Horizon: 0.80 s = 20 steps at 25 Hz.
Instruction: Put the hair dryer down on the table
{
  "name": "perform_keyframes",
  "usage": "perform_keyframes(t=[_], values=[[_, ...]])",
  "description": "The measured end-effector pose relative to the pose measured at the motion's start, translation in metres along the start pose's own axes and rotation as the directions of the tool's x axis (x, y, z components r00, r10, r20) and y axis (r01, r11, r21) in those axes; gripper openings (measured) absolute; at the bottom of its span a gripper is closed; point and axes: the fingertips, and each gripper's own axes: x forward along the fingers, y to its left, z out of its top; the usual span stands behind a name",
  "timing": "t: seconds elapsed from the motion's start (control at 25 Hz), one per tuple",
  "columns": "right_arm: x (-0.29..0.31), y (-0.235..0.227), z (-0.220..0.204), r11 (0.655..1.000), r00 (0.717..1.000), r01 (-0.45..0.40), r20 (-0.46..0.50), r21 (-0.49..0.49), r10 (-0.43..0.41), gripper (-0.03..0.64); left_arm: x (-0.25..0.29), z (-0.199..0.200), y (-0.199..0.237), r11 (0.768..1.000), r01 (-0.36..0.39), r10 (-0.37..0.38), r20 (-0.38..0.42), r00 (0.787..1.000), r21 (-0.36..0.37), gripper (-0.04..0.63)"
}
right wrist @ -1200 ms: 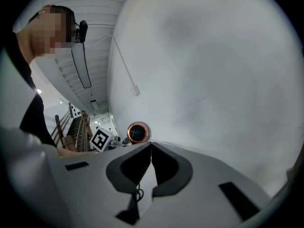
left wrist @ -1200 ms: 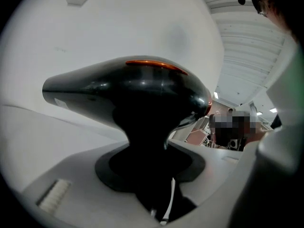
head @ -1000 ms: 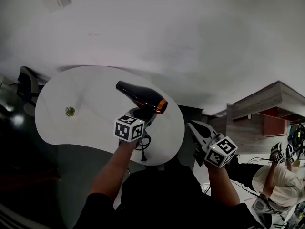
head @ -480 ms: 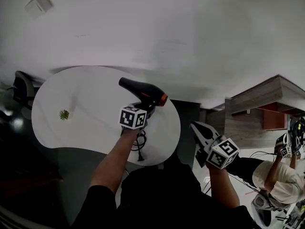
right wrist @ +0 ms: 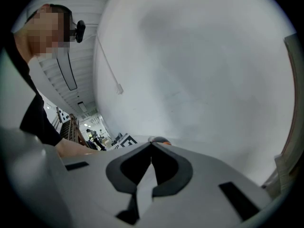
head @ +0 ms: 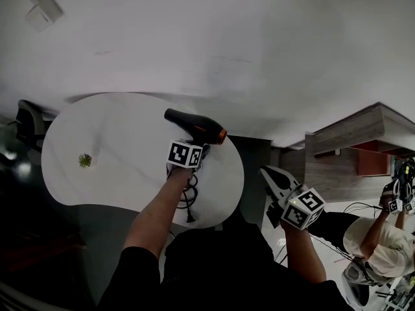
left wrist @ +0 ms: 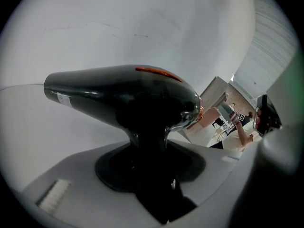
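Head view: dryer [head: 194, 126] over the bench's [head: 110, 141] right part, its handle in my left gripper [head: 196, 149]; my right gripper [head: 271, 175] is well apart. I judge: lower level, seat it inboard, then release. Left gripper view: jaws clamped on the dryer's handle. Right gripper view: jaws together, empty.

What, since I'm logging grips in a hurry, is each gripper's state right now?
Left gripper: closed on the black hair dryer, gripping its handle.
Right gripper: closed, jaws together, holding nothing.
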Motion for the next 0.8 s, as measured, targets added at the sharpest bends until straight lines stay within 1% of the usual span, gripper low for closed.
perform_keyframes(t=[0.28,0.4,0.64,0.8], values=[[0.005,-0.004,0.002,1.000,1.000,0.001,0.004,0.026,-0.001,0.012,0.016,-0.015,0.014,0.999,-0.027,0.025,-0.079,0.997,-0.018,0.178],[0.007,-0.007,0.000,1.000,1.000,0.005,-0.008,0.012,-0.005,0.012,0.019,-0.016,0.015,0.999,-0.028,0.027,-0.086,0.996,-0.015,0.178],[0.014,-0.001,0.000,1.000,1.000,-0.016,-0.019,0.007,0.017,0.012,0.018,-0.016,0.014,1.000,-0.013,0.011,-0.092,0.996,-0.026,0.181],[0.016,0.004,0.000,0.999,0.999,-0.038,-0.018,0.027,0.039,0.012,0.018,-0.016,0.014,0.999,-0.018,0.015,-0.097,0.995,-0.026,0.182]])
